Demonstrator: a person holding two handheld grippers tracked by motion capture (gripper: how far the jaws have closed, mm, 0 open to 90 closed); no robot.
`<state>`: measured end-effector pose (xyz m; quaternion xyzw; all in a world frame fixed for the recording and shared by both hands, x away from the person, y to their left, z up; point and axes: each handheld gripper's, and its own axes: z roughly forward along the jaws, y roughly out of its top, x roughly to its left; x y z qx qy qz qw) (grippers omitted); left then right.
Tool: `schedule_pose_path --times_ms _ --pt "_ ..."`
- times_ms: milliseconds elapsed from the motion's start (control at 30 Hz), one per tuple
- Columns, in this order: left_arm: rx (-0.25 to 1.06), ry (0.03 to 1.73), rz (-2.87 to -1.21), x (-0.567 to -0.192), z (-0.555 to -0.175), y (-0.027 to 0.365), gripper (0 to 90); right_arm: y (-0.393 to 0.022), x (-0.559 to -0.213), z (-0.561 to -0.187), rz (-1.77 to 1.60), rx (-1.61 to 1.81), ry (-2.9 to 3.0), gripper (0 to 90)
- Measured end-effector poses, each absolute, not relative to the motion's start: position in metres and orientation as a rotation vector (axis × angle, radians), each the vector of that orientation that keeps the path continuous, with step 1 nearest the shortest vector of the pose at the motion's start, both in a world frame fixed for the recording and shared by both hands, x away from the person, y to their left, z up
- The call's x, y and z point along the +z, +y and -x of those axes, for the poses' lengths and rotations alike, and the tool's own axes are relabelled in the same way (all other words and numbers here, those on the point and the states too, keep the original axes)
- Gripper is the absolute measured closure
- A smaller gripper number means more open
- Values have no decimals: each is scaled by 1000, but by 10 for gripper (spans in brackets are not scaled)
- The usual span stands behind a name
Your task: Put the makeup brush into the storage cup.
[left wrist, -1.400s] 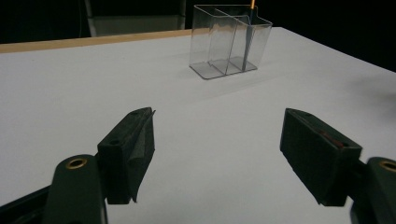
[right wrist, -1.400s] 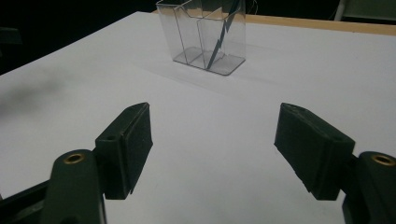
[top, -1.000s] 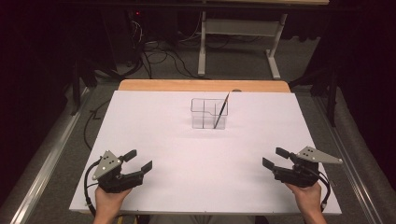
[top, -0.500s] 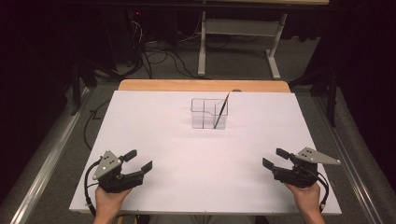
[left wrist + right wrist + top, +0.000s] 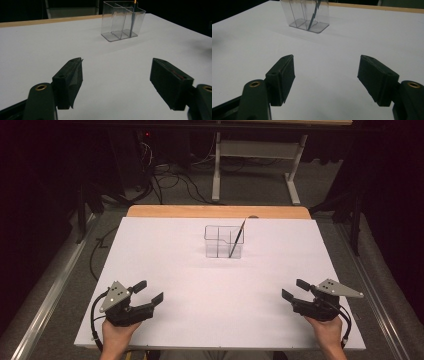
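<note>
Both grippers, left [image 5: 150, 291] and right [image 5: 295, 289], gape empty; clear organizer [image 5: 223, 241] (unlabelled) holds a pen [image 5: 237, 238]

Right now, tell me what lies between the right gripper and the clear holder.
Nothing: in the high view, only bare white table separates the right gripper from the clear holder.

table top [image 5: 200, 285]: plain white
far table edge [image 5: 215, 211]: light wood
organizer [image 5: 220, 242]: clear, colourless
pen [image 5: 237, 238]: dark, orange-tipped
left gripper [image 5: 147, 291]: black, grey plate
right gripper [image 5: 295, 290]: black, grey plate
floor [image 5: 60, 275]: grey
</note>
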<state>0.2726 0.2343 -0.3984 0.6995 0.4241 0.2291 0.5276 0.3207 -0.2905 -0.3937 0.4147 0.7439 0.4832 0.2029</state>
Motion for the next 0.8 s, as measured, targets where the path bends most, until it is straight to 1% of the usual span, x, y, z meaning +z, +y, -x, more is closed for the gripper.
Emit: schedule_pose_path --times_ms 800 --pt "536 1028 -1671 -400 -275 236 265 -295 -405 -325 -1188 1311 2066 316"
